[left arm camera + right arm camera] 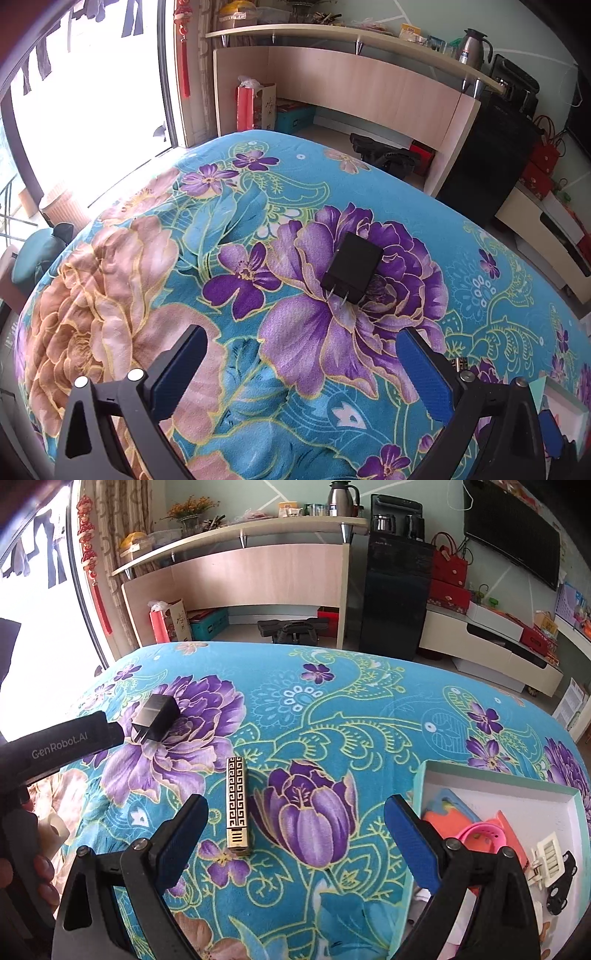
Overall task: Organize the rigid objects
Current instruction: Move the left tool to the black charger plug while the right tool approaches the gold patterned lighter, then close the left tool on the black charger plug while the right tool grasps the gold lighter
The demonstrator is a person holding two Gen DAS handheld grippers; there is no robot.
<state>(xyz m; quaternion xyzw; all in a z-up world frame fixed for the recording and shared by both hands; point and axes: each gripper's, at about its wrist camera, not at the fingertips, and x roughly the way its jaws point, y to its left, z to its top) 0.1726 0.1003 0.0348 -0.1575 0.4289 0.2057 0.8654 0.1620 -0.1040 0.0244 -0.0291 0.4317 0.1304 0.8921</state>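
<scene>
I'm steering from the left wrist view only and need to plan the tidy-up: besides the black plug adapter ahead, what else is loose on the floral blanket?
Observer: A slim gold lighter with a black key pattern lies ahead of the open right gripper.
Operator: Where do things go?
Observer: An open white box with a teal rim sits right of it, already holding a pink wristband.
Operator: Anything else inside?
Observer: A small black toy car.

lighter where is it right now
In the right wrist view the lighter lies on the blanket, just ahead of the open right gripper, between the charger and the box.
</scene>
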